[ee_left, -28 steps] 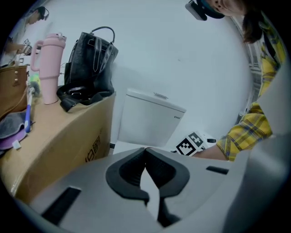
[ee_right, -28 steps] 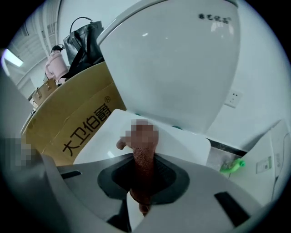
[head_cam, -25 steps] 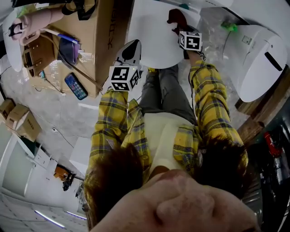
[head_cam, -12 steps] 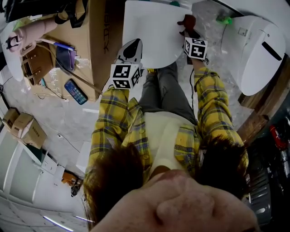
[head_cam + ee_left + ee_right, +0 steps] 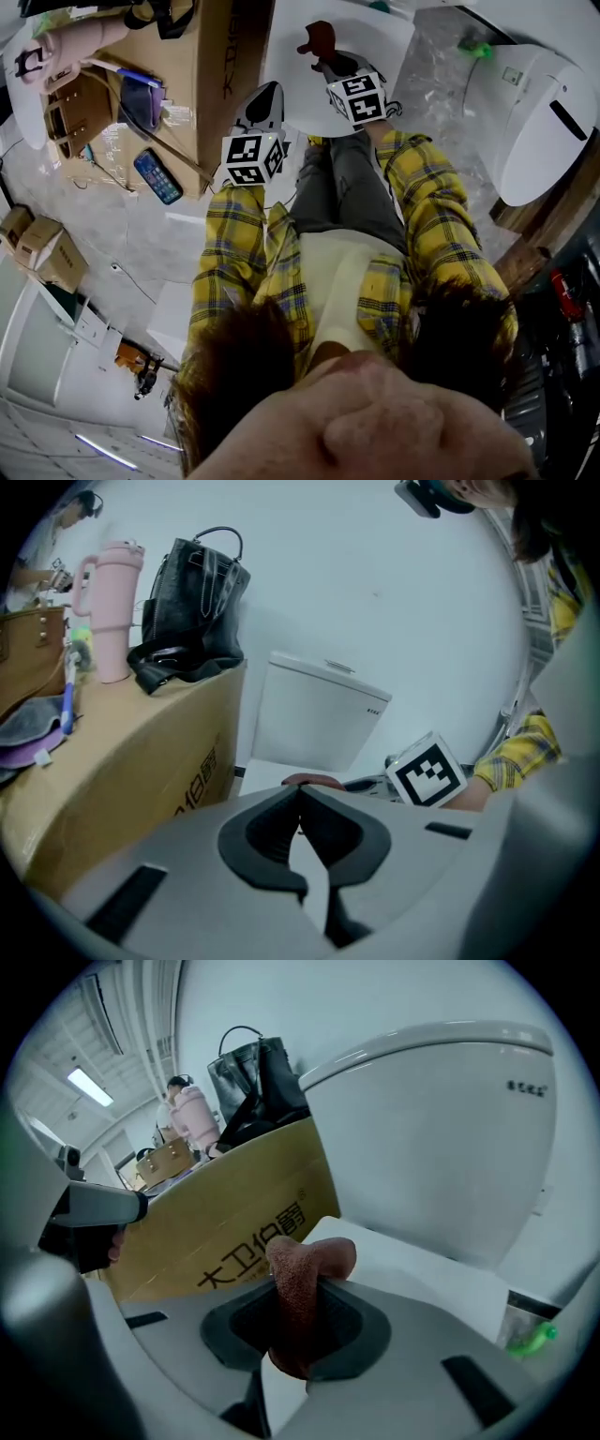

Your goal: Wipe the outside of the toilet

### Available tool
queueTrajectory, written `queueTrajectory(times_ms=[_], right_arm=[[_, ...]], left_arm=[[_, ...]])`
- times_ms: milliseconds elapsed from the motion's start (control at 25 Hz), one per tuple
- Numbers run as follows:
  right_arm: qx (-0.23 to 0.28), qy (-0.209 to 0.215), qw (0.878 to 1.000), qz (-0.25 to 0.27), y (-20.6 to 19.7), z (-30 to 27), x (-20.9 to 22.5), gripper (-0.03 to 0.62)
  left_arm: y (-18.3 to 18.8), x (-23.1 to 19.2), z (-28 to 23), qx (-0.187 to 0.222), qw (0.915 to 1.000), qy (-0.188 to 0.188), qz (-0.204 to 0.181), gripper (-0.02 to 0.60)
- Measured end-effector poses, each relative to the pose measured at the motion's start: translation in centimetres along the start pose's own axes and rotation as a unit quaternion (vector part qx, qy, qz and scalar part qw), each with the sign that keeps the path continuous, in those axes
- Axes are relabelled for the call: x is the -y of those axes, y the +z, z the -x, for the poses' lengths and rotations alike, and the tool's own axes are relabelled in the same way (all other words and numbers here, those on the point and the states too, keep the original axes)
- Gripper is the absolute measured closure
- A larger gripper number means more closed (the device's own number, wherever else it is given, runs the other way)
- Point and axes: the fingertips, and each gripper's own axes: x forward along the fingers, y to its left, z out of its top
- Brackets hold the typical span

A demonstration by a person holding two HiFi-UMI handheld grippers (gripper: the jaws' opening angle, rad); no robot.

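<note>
Nearby, a cardboard box flanks the toilet and clamped cloth.

The side of the cardboard box carries large dark Chinese characters, 大卫伯爵. They show whole in the right gripper view and only in part in the left gripper view. A short line of dark print sits near the top corner of the toilet tank, too small to read.

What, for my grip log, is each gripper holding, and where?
Right gripper pinches the brown cloth by its bunched middle; left gripper is shut on nothing.
</note>
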Motion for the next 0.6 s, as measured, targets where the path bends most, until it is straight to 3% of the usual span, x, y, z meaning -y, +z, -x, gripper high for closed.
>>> queueTrajectory(times_ms=[400, 600], right_arm=[[-0.043, 0.058, 0.997, 0.018, -1.4, -6.8, -5.2, 0.514], [-0.069, 0.033, 0.997, -0.012, -3.2, -7.8, -3.6, 0.514]], left_arm=[[-2.6, -2.7, 1.8, -0.008, 0.9987, 0.039, 0.031, 0.572], [-3.5, -3.1, 0.9, -0.023, 0.9982, 0.05, 0.023, 0.572]])
